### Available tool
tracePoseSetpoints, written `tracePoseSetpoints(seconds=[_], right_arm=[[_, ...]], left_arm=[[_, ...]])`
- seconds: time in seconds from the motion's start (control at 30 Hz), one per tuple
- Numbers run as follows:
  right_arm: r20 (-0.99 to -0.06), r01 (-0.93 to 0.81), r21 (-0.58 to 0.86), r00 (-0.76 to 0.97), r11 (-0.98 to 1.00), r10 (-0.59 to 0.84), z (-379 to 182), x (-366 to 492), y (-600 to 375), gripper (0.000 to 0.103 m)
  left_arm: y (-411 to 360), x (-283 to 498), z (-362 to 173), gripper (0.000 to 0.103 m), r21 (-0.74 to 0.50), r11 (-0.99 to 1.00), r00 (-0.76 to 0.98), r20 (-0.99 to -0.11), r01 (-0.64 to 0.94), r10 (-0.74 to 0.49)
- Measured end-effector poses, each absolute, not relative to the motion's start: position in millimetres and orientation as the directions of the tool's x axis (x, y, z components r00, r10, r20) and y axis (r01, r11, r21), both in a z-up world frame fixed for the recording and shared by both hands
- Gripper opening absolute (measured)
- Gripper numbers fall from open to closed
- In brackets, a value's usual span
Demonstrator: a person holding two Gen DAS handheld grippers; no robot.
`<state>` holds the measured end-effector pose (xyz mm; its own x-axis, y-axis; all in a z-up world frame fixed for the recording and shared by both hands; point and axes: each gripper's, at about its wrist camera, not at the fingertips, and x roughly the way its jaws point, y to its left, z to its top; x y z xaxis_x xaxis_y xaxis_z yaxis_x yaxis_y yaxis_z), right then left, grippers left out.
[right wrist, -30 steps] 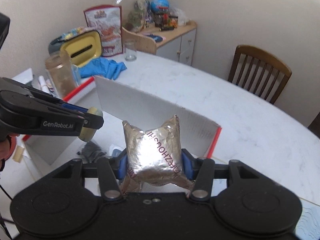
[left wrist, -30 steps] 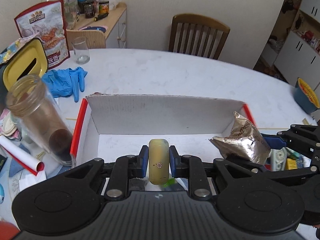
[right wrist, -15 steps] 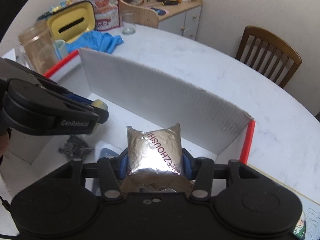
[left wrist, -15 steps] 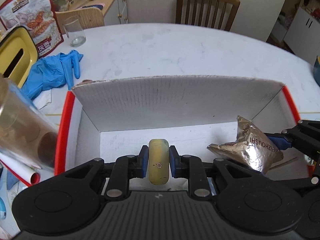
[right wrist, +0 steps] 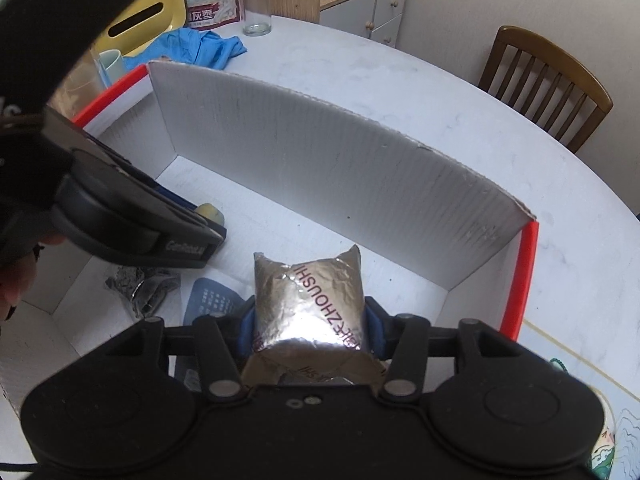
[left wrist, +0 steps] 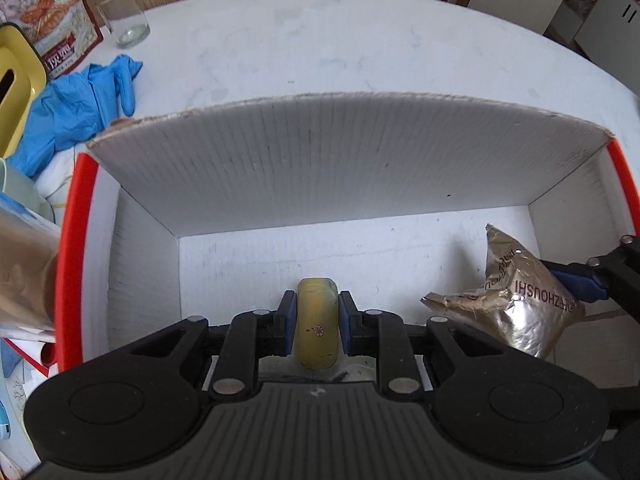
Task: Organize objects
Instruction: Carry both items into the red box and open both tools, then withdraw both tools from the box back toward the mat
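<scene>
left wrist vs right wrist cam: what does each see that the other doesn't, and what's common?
Left wrist only: the yellow item's full length clamped in the left tongs, and a red-ended paper roll outside the box.
Right wrist only: a dark crumpled item and a blue card on the box floor, and the wooden chair.
Both: the white box, the foil packet held in the right tongs, the blue gloves, the drinking glass.

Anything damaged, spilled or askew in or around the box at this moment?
Minor wear only: the cardboard box has a ragged, frayed top edge on its far wall, and the foil packet in the right gripper is crumpled. The left gripper holds a small yellow bottle. Nothing looks spilled.
</scene>
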<state>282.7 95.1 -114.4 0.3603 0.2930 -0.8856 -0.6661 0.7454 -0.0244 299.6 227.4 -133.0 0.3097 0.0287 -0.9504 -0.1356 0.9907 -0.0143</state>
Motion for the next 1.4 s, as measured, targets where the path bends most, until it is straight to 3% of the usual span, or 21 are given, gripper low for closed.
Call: tracePoseSetpoints(seconds=[0.33, 0.43, 0.5, 0.57, 1.27, 1.4], right_arm=[[-0.868, -0.668, -0.027, 0.385, 0.744, 0.314, -106, 277, 91, 0.056], [-0.859, -0.669, -0.016, 0.39, 0.743, 0.333, -99, 273, 87, 0.058], [-0.845, -0.663, -0.016, 0.409, 0.748, 0.344, -93, 269, 83, 0.062], [-0.835, -0.663, -0.005, 0.415, 0.748, 0.362, -86, 266, 78, 0.063], [-0.738, -0.659, 0.095, 0.456, 0.746, 0.497, -20, 215, 16, 0.074], [-0.717, -0.656, 0.122, 0.46, 0.745, 0.523, -11, 204, -3, 0.079]], left_arm=[[233, 301, -138, 0.025, -0.049, 0.988, 0.288, -0.958, -0.147, -0.005], [235, 299, -136, 0.033, -0.069, 0.987, 0.295, -0.955, -0.149, -0.022], [235, 296, -132, 0.051, -0.074, 0.986, 0.309, -0.951, -0.149, -0.025], [232, 291, -126, 0.058, -0.068, 0.987, 0.329, -0.944, -0.144, -0.017], [181, 233, -46, 0.058, -0.057, 0.995, 0.512, -0.859, -0.078, -0.009], [164, 218, -32, 0.068, -0.052, 0.997, 0.548, -0.836, -0.062, -0.01]])
